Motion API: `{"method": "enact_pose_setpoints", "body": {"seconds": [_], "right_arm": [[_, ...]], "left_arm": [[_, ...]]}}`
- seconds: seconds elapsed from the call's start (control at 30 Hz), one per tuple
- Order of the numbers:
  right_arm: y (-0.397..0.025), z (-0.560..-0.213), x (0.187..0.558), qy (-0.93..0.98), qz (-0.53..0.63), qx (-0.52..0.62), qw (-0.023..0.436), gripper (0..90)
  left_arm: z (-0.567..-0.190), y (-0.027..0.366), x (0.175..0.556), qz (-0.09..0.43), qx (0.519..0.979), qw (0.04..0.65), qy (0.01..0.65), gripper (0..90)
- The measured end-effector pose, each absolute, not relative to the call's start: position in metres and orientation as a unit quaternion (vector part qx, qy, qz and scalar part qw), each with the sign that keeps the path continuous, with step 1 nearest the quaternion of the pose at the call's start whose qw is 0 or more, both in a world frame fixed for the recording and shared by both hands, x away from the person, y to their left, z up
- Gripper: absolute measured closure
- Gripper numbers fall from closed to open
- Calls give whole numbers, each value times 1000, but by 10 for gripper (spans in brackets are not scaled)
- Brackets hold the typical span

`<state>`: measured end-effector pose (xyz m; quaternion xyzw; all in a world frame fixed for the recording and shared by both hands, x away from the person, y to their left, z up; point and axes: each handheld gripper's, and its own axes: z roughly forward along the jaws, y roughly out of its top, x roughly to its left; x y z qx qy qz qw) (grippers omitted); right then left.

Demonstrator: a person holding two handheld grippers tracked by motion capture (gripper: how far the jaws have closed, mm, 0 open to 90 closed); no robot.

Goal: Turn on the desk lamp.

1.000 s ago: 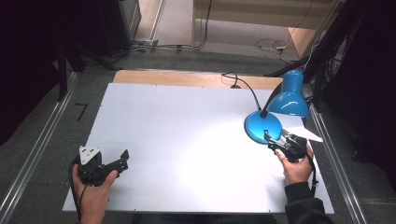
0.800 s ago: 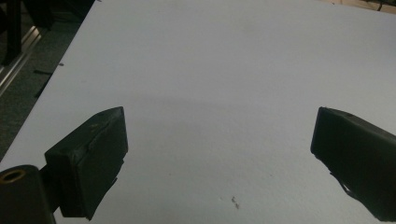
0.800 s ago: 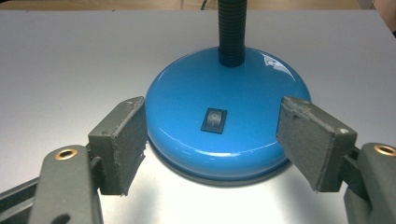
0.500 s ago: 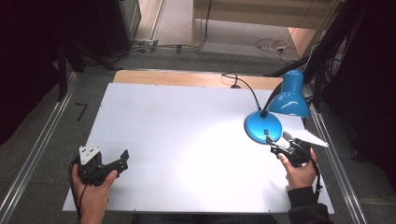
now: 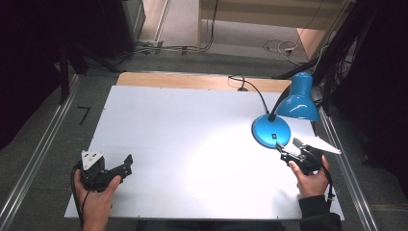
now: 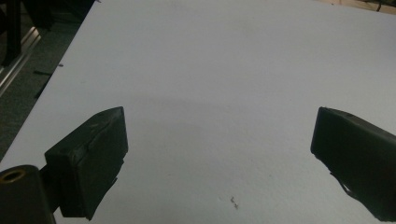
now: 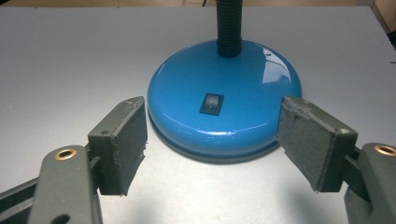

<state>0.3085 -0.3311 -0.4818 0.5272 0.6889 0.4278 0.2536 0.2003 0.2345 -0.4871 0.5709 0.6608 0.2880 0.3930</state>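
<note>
Since the earlier frames, we note the right gripper (image 5: 297, 153) has drawn back slightly from the lamp base (image 7: 224, 116), while the left gripper (image 5: 111, 172) has stayed put. We find the blue lamp (image 5: 284, 115) lit, standing at the right side of the white desk (image 5: 183, 125), its rocker switch (image 7: 211, 103) facing the right gripper. Both grippers have jaws apart and empty; the left rests at the near-left corner. We judge a hurried advance could shove the base or snag its cord (image 5: 250, 89).
</note>
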Motion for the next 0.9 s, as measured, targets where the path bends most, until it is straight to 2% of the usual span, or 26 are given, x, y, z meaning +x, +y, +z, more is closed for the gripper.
{"method": "enact_pose_setpoints", "body": {"seconds": [0.9], "right_arm": [[-341,-479,293,689,426,529,253,230]], "left_arm": [[-487,234,200,288,572,392,661,44]]}}
